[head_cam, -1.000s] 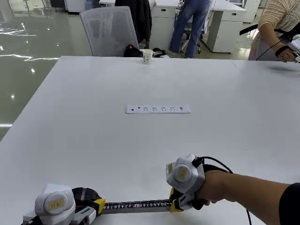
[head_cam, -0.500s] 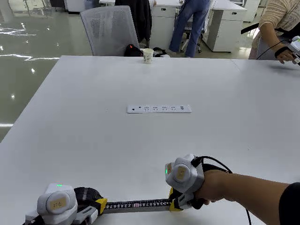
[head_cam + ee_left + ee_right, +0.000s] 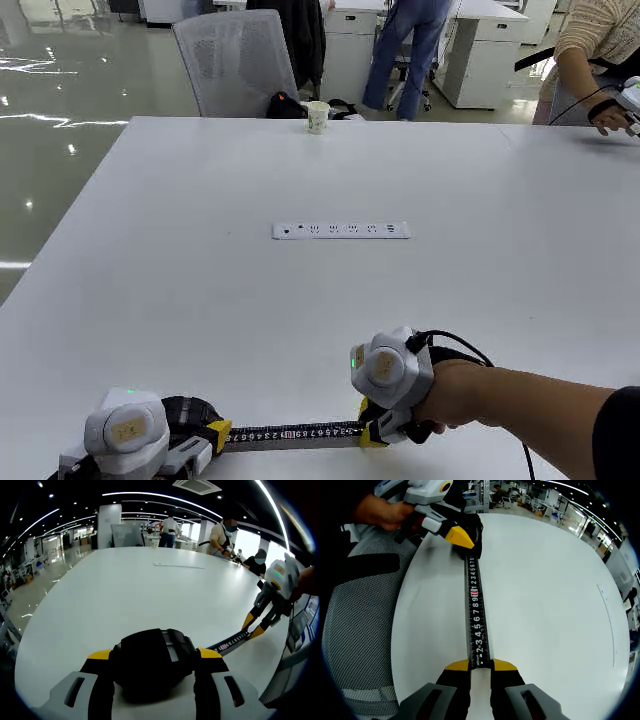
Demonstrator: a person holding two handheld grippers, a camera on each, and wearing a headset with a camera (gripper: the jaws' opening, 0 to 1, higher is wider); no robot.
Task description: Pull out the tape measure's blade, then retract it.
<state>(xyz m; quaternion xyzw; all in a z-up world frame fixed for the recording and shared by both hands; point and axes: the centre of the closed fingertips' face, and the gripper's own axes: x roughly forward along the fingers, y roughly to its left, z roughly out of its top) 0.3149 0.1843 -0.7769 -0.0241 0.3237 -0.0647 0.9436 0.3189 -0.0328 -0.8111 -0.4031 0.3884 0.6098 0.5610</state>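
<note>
My left gripper [image 3: 155, 654] clamps the black round tape measure case [image 3: 183, 412] at seven o'clock as an anchor. My right gripper [image 3: 481, 666], at five o'clock, pinches the tip of the dark numbered blade [image 3: 474, 615] to hold it taut.

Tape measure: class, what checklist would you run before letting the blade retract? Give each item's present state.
1. Hold on case by left gripper: ok, clamped.
2. End of blade pinched by right gripper: ok.
3. The blade straight, numbers up, untwisted: ok.
4. Both power strip and cup well off the blade's line: ok.
5. Lock on the case released: cannot tell.
</note>
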